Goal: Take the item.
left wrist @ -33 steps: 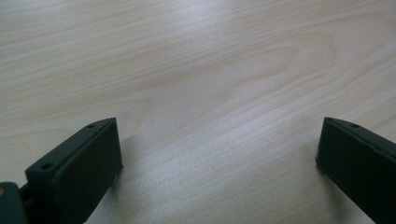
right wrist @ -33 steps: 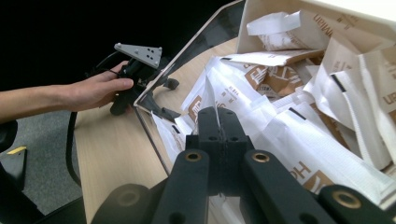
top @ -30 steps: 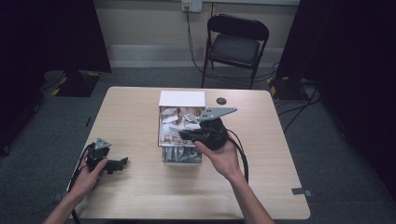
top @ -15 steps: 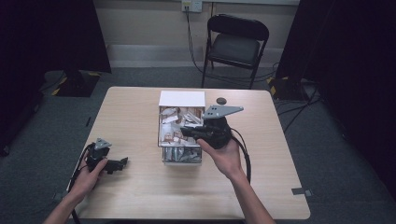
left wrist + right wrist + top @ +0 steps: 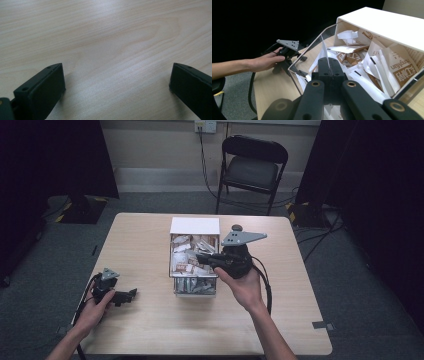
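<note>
– What are the fingers doing?

– The right gripper [image 5: 328, 61] is clenched on a thin white packet [image 5: 324, 51], which stands on edge straight up from the tips, long side upright, over the clear box [image 5: 173, 251] of packets.

– And the other one?

– The left gripper [image 5: 117, 80] has its jaws spread wide with nothing between them, low over bare wood well to the left of the box.

– So which hand is nearer?

– The right one, directly at the box; I'd judge the packet just needs lifting clear of the rim.

– The surroundings?

– A pale wooden table [image 5: 145, 330], grey carpet, a black folding chair [image 5: 252, 167] behind it.
</note>
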Action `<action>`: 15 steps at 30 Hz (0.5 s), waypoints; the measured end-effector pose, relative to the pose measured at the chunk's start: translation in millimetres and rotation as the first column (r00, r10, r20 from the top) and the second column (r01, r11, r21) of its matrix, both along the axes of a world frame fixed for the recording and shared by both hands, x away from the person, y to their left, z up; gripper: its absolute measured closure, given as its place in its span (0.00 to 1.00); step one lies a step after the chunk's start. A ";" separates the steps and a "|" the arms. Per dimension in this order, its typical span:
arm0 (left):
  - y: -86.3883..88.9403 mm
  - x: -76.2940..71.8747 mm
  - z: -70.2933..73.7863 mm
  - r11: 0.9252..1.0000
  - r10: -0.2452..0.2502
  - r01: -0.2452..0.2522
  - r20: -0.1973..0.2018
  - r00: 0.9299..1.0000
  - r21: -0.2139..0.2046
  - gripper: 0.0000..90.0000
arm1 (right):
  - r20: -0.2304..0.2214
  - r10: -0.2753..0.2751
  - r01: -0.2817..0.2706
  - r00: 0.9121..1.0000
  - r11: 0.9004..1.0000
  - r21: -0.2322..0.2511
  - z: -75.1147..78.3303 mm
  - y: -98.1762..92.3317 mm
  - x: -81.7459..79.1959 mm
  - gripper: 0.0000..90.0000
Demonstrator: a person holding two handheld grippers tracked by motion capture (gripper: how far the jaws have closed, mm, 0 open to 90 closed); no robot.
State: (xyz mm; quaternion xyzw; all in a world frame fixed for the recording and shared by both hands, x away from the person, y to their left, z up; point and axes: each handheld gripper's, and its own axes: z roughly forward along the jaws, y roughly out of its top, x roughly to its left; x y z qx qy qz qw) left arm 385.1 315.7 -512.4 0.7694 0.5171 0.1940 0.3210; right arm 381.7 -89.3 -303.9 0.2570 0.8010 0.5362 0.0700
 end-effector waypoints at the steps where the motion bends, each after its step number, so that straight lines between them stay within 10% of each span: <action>1: 0.0 0.0 0.0 1.000 0.000 0.000 0.000 1.000 0.000 0.00 | 0.002 -0.001 0.001 1.000 1.000 -0.004 0.7 -0.6 -0.2 1.00; 15: 0.0 0.0 0.0 1.000 0.000 0.000 0.000 1.000 0.001 0.00 | 0.031 -0.007 0.006 0.999 1.000 0.023 6.9 -14.5 -7.3 1.00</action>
